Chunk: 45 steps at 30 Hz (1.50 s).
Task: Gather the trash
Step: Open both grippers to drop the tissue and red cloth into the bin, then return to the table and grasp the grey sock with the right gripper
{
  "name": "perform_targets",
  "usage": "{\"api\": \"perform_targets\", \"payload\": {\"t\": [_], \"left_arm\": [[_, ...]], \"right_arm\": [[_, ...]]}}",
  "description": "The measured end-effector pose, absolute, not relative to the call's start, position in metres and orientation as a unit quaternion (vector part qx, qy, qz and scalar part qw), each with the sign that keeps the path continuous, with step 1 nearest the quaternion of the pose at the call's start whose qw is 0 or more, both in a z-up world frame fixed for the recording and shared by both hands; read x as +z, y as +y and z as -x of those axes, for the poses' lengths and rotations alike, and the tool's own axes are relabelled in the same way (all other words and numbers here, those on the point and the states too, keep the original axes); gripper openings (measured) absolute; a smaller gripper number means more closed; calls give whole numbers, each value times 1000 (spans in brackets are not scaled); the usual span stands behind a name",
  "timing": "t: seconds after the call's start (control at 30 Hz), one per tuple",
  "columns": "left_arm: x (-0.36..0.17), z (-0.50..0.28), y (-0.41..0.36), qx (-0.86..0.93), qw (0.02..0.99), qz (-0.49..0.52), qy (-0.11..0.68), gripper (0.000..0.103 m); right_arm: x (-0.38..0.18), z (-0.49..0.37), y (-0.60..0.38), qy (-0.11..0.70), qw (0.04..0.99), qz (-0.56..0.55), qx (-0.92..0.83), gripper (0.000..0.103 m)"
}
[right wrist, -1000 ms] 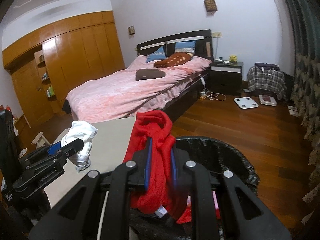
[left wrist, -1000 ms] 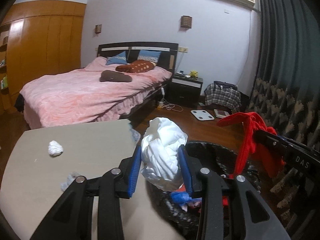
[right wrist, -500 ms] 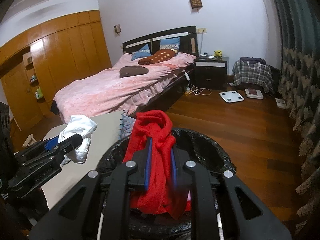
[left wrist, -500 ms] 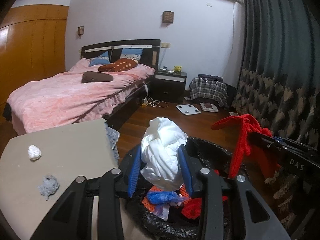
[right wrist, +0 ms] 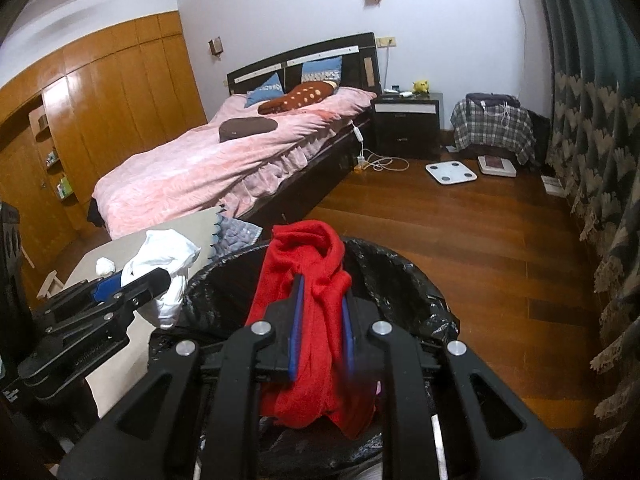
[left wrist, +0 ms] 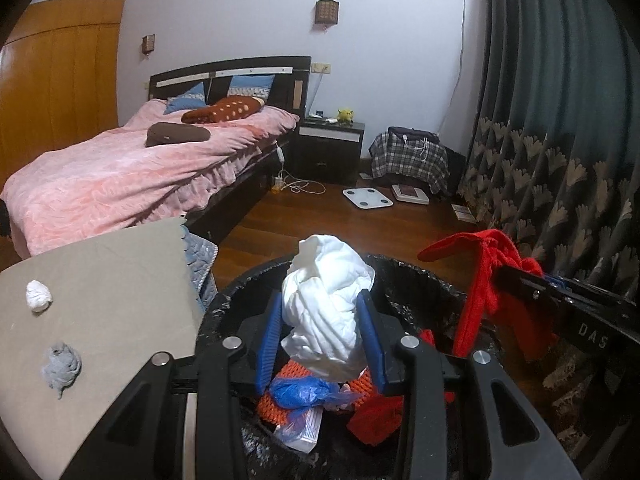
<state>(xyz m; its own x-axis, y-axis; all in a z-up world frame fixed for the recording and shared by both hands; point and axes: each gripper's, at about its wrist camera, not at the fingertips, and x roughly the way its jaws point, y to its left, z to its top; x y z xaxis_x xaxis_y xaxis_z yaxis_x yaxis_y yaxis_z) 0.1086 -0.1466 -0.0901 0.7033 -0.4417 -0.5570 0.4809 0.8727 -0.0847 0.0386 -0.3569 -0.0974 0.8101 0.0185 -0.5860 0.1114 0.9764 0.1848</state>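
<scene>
My left gripper [left wrist: 322,334] is shut on a crumpled white cloth [left wrist: 330,304] and holds it over the black-lined trash bin [left wrist: 408,276]. My right gripper [right wrist: 322,320] is shut on a red cloth [right wrist: 316,280] that hangs over the same bin [right wrist: 404,276]. The bin holds blue plastic [left wrist: 304,394], orange netting and red fabric. In the right wrist view the left gripper with the white cloth [right wrist: 160,264] is at the left. In the left wrist view the red cloth [left wrist: 484,276] is at the right.
A beige table [left wrist: 112,280] at the left carries a white wad [left wrist: 38,296] and a grey wad [left wrist: 62,368]. A pink bed [left wrist: 120,176], a nightstand [left wrist: 332,148], floor scales [left wrist: 366,198] and a dark curtain [left wrist: 560,120] surround the wooden floor.
Both grippers have moved right from the table edge to above the bin, each still shut on its cloth. The bin's contents have come into view.
</scene>
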Motion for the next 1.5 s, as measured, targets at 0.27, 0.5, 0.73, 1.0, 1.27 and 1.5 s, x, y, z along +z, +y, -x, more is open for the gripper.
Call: {"api": "perform_targets", "payload": {"t": [0.27,0.5,0.73,1.0,1.27,1.5], "left_arm": [[-101,-123,-156,-263,913,-33,310,42],[-107,-128,-149,-269,906,-22,327,62],[-93,-124,-120,-243,921,-10,305,83],[-73,-119,-64,-194,937,4,291,92],[-65,-108,-5,-138,952,-5,272,93],[-69,-100,47,-92,959,-15,269,93]], "right_arm": [[-116,-54,-360,333,937,-104,-27,22],[-130,-55,-362,350,931,-98,-41,60],[-120,-38,-354,325,939,-95,-56,93],[-100,-20,-334,304,948,-89,-40,96],[-87,-34,-295,298,951,-82,-9,97],[-85,-63,-239,300,951,-65,40,97]]}}
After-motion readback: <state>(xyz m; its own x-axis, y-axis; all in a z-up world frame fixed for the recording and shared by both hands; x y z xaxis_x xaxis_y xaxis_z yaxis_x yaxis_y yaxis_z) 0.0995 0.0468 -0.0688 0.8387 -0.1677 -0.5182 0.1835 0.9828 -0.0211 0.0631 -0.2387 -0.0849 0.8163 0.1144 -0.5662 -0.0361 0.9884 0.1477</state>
